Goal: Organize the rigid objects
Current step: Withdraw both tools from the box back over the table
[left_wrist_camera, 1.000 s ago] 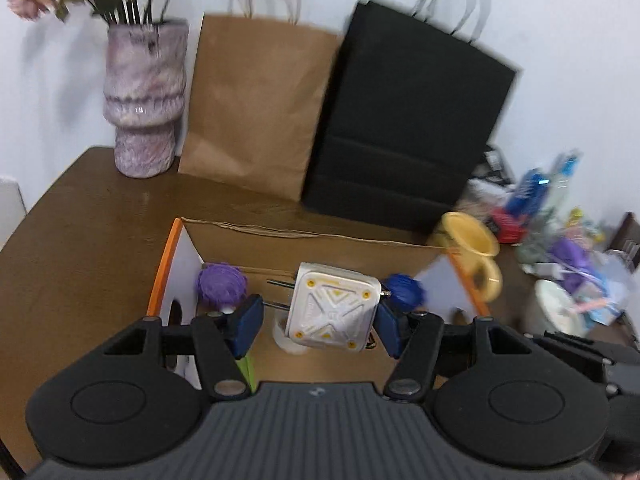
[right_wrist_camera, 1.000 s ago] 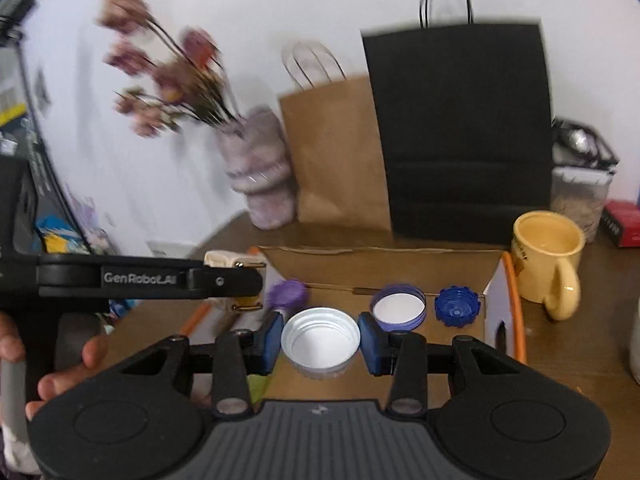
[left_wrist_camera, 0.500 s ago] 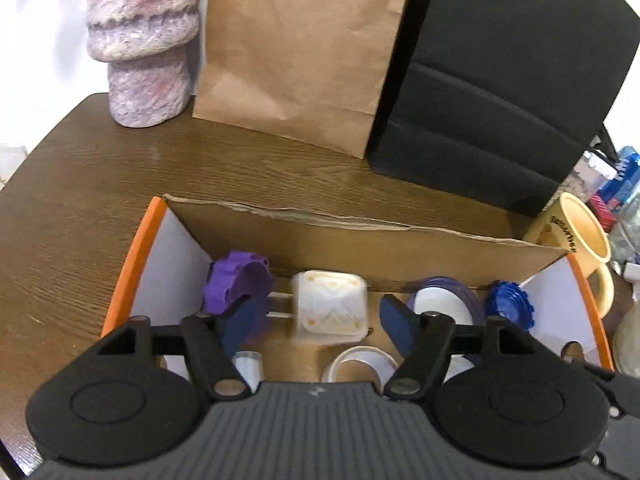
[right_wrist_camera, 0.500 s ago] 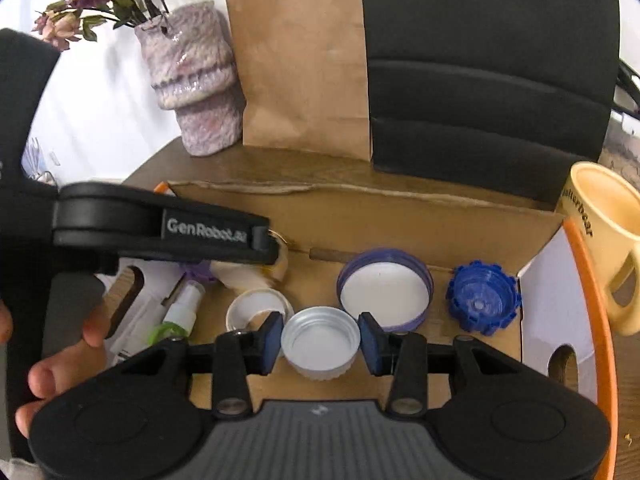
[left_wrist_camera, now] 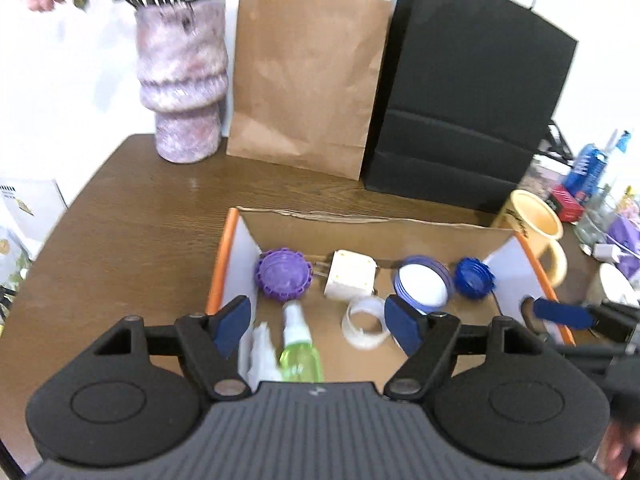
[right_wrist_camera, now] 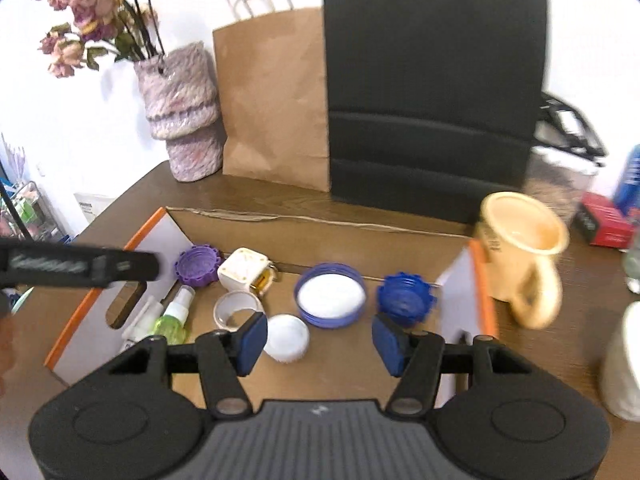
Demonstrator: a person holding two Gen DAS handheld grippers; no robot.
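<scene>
Lying in one box (right_wrist_camera: 120, 276): four lids, one plug (right_wrist_camera: 243, 271); both hand-held grippers released, just widened

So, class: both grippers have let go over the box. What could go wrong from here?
1. The left gripper, jaws just opened and holding nothing, hangs over the upright green spray bottle; dipping could topple it.
2. The right gripper, also just opened, has the white cap beside its left pad; a sideways move might knock it.
3. The yellow mug crowds the cardboard box edge.
</scene>
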